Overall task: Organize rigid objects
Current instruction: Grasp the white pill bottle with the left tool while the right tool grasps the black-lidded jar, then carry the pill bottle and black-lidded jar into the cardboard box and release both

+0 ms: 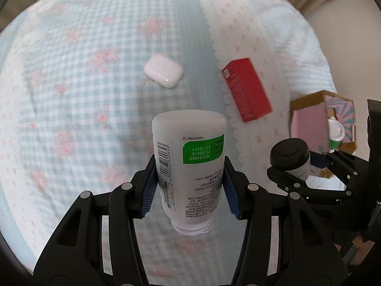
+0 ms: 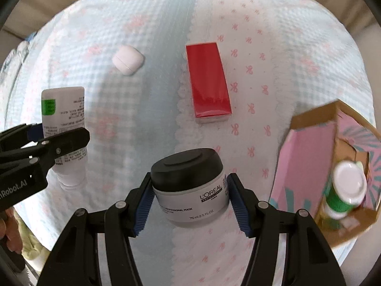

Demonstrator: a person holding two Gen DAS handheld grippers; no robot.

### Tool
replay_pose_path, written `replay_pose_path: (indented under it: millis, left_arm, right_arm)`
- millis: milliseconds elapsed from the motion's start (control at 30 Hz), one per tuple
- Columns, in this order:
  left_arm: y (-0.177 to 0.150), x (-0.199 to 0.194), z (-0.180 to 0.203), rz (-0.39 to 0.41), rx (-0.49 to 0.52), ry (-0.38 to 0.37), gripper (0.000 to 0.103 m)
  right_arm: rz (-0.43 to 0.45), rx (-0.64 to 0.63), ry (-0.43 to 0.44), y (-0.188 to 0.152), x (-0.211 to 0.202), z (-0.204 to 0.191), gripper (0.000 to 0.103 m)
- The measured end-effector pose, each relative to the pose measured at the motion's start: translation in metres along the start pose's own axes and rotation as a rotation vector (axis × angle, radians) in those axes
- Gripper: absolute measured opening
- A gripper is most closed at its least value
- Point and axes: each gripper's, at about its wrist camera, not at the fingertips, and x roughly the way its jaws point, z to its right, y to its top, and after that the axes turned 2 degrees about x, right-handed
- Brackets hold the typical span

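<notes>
Blue pads of the left gripper clamp a white bottle above the quilt; the right gripper grips a black-lidded jar, seemingly lifted too.

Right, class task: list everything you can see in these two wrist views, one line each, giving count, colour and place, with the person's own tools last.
Bottle: one, white with green label, neck towards camera, between left tool's pads.
Jar: one, grey-white with black lid, between right tool's pads.
Earbud case: one, white, lying on bedspread.
Box: one, red, lying flat on bedspread.
Carton: one, pink and brown, open, at right, a green white-capped bottle inside.
Bedspread: one, blue-white check with pink bows.
Left tool: black, blue pads, gripping.
Right tool: black, blue pads, gripping.
</notes>
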Motion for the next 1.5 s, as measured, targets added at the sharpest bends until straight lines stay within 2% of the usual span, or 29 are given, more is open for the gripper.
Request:
replay_pose_path:
  millis: [67,233,433,600,800,1033,1200,1300,1500]
  left_arm:
    - [-0.009,-0.019,0.001,0.018,-0.001,0.008,0.047]
    - [-0.027,-0.062,0.007,0.056,-0.053,-0.033,0.047]
    - [-0.047,-0.103,0.032,0.108,-0.04,-0.049,0.047]
    - [-0.057,-0.125,0.061,0.146,-0.025,-0.056,0.047]
    - [-0.062,-0.14,0.122,0.191,-0.015,-0.063,0.047]
    - [-0.048,-0.126,0.211,0.195,0.006,-0.105,0.047]
    - [-0.028,-0.101,0.275,0.18,0.026,-0.129,0.047]
    - [-0.016,-0.082,0.304,0.167,0.034,-0.122,0.047]
    - [0.011,-0.034,0.329,0.116,0.02,-0.082,0.047]
  right_arm:
    - [0.015,0.021,0.008,-0.012,-0.018,-0.002,0.056]
    - [0.037,0.079,0.036,-0.037,-0.062,-0.007,0.056]
    - [0.074,0.142,0.073,-0.067,-0.111,0.0,0.056]
    - [0.109,0.187,0.083,-0.086,-0.137,0.028,0.056]
    - [0.155,0.233,0.095,-0.11,-0.172,0.086,0.056]
    - [0.2,0.241,0.068,-0.121,-0.199,0.177,0.056]
    - [0.207,0.271,0.048,-0.119,-0.201,0.236,0.056]
    - [0.195,0.282,0.041,-0.113,-0.195,0.27,0.056]
    - [0.158,0.294,0.052,-0.091,-0.167,0.331,0.056]
